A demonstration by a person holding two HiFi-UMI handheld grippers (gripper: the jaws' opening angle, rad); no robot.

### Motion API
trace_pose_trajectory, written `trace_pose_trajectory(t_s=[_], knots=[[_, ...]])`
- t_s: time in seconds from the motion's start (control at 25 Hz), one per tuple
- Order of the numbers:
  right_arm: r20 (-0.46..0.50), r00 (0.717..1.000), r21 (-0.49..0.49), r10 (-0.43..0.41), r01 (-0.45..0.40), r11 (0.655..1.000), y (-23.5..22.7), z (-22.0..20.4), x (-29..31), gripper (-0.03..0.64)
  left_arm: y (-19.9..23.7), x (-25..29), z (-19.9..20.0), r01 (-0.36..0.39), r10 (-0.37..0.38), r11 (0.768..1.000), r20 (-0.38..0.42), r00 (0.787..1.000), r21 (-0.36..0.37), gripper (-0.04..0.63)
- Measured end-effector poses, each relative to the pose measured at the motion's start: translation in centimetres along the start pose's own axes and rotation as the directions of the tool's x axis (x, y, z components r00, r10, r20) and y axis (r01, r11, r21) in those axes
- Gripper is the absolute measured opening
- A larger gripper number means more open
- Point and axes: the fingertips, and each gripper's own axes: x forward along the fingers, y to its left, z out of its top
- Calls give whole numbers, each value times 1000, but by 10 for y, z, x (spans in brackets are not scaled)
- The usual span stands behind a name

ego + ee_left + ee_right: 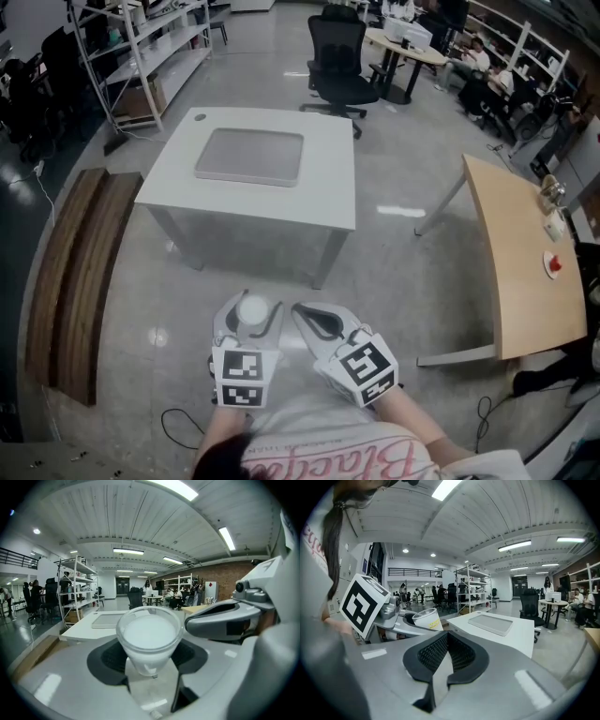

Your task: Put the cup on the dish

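Note:
My left gripper (pixel 251 317) is shut on a white cup (pixel 251 310), held upright over the floor close to my body. In the left gripper view the cup (pixel 149 637) sits between the dark pads with its open mouth toward the camera. My right gripper (pixel 322 323) is beside it on the right, shut with nothing between its pads (pixel 440 656). The right gripper view shows the cup (pixel 426 619) at its left. The dish, a flat grey tray (pixel 249 156), lies on the white table (pixel 328 187) ahead, well beyond both grippers; the tray (pixel 492 622) also shows in the right gripper view.
A wooden table (pixel 520 253) stands to the right with a small red thing (pixel 555 264) on it. A long wooden bench (pixel 80 272) runs along the left. A black office chair (pixel 337 70) and metal shelves (pixel 150 47) stand behind the white table.

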Motion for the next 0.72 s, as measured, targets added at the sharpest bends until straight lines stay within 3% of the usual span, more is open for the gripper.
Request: trace_pose_trajectory(t_s=[0.32, 0.72], knots=[[11, 1000, -5, -19, 19, 1000, -7, 7, 9, 2, 2, 10, 10, 14, -14, 999, 13, 1000, 34, 250], [-18, 1000, 11, -11, 11, 1000, -5, 3, 8, 2, 5, 7, 10, 10, -11, 1000, 4, 1000, 18, 251]])
